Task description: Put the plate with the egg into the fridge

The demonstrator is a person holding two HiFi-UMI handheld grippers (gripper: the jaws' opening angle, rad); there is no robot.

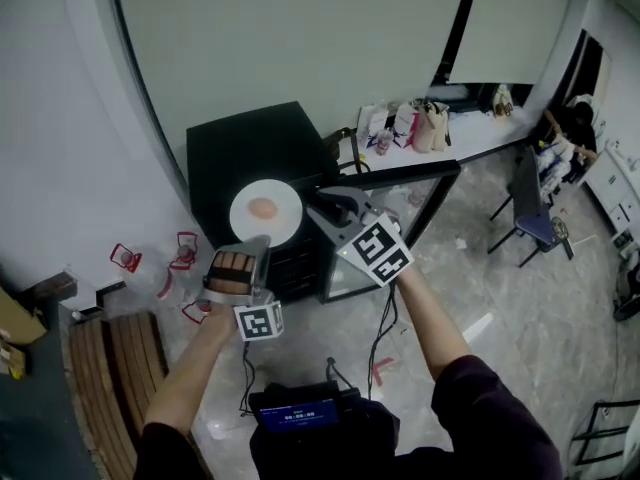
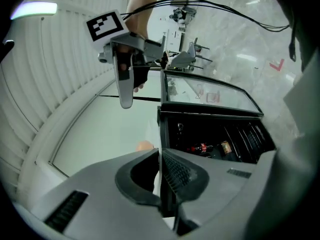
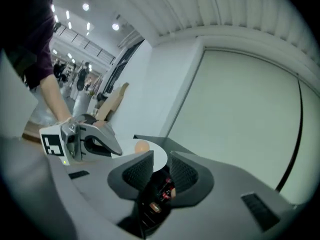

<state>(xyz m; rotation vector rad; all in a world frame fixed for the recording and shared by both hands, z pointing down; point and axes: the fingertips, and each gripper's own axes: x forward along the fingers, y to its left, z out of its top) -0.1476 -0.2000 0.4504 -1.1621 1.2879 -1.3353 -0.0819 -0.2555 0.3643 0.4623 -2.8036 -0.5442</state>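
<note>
A white plate (image 1: 282, 218) with a brown egg (image 1: 262, 208) on it hangs level in front of the black fridge (image 1: 250, 143), whose glass door (image 1: 400, 183) stands open to the right. My left gripper (image 1: 255, 243) is shut on the plate's near rim. In the left gripper view the plate (image 2: 151, 134) runs edge-on between the jaws of the left gripper (image 2: 160, 156), with the egg (image 2: 145, 145) beyond. My right gripper (image 1: 325, 206) is at the plate's right rim, jaws slightly apart. In the right gripper view the plate (image 3: 159, 156) shows past the right gripper (image 3: 161, 161), which clamps nothing.
Inside the fridge (image 2: 215, 139) are dark shelves with a cola bottle (image 2: 200, 147). Red wire stands (image 1: 125, 258) sit on the floor left of it, and a wooden bench (image 1: 100, 368) is nearer. A counter with bags (image 1: 420, 123) and a chair (image 1: 530, 218) stand to the right.
</note>
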